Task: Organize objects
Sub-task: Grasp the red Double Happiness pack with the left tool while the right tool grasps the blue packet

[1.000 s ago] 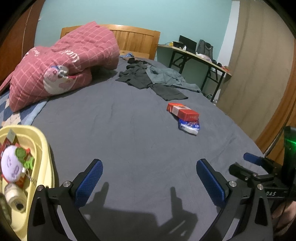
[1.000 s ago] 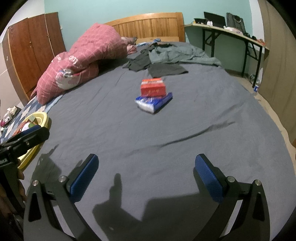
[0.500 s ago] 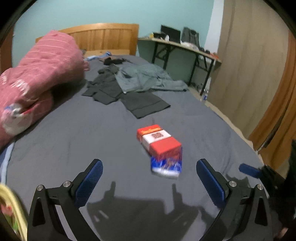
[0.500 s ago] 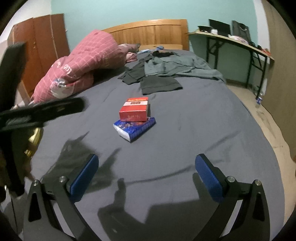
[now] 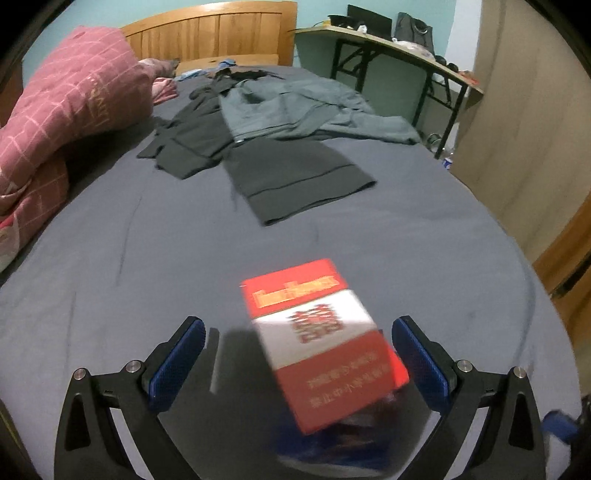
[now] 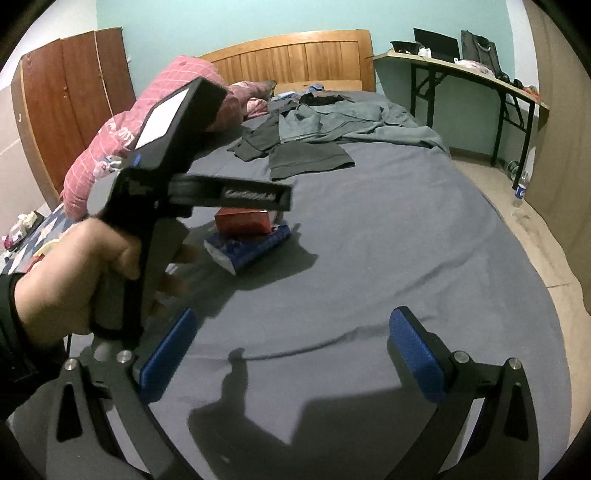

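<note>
A red and white box [image 5: 325, 343] lies on a blue packet [image 5: 332, 443] on the grey bed sheet [image 5: 147, 258]. My left gripper [image 5: 299, 362] is open, its blue pads on either side of the box, not touching it. In the right wrist view the box [image 6: 243, 221] and blue packet [image 6: 251, 247] lie mid-bed, with the hand-held left gripper body [image 6: 221, 195] over them. My right gripper [image 6: 291, 354] is open and empty, low over the sheet nearer the foot of the bed.
A pink quilt [image 5: 55, 110] is piled at the left. Dark and grey-green clothes [image 5: 266, 122] lie near the wooden headboard [image 5: 210, 33]. A desk [image 6: 461, 74] stands at the right, a wardrobe [image 6: 74, 103] at the left.
My left gripper has swung right and forward from the yellow basket to straddle the box. It now looms in the right wrist view. The right gripper has stayed open.
</note>
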Motion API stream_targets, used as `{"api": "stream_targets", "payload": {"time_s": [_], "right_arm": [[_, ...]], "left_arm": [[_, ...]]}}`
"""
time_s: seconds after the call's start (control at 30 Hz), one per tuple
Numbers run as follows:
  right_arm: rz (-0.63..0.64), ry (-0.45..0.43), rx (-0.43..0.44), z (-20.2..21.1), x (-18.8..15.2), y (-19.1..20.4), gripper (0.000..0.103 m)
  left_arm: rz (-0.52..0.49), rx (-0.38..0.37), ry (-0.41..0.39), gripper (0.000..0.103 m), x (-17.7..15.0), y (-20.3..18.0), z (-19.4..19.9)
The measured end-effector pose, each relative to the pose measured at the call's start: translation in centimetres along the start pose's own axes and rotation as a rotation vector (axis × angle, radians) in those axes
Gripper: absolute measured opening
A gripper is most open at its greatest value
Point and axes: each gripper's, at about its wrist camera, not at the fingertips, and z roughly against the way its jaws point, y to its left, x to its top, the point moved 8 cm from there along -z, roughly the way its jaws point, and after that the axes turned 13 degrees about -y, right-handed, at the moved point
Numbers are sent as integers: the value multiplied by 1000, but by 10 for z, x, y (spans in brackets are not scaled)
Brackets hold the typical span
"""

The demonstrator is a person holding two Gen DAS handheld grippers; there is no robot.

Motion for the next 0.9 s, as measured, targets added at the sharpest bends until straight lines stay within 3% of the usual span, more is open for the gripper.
{"api": "stream_targets", "payload": {"time_s": [0.23,0.37,0.57,0.7,0.83,0.9], "right_arm": [[29,35,30,-31,6,21,103],[115,44,62,-58,15,40,103],[321,72,228,-89,26,54,103],[363,104,310,-109,25,58,103],[375,156,320,-127,15,60,103],[367,185,328,-133,10,60,96]], "left_arm": [[-41,45,-10,103,1,40,-3],[-68,4,-20,103,3,43,-11],[-155,-49,-17,103,-1,27,-24],[-157,-65,-9,102,-3,36,-36],[-158,-84,8,103,-7,35,-39],[-168,-95,11,103,-7,31,-41]]}}
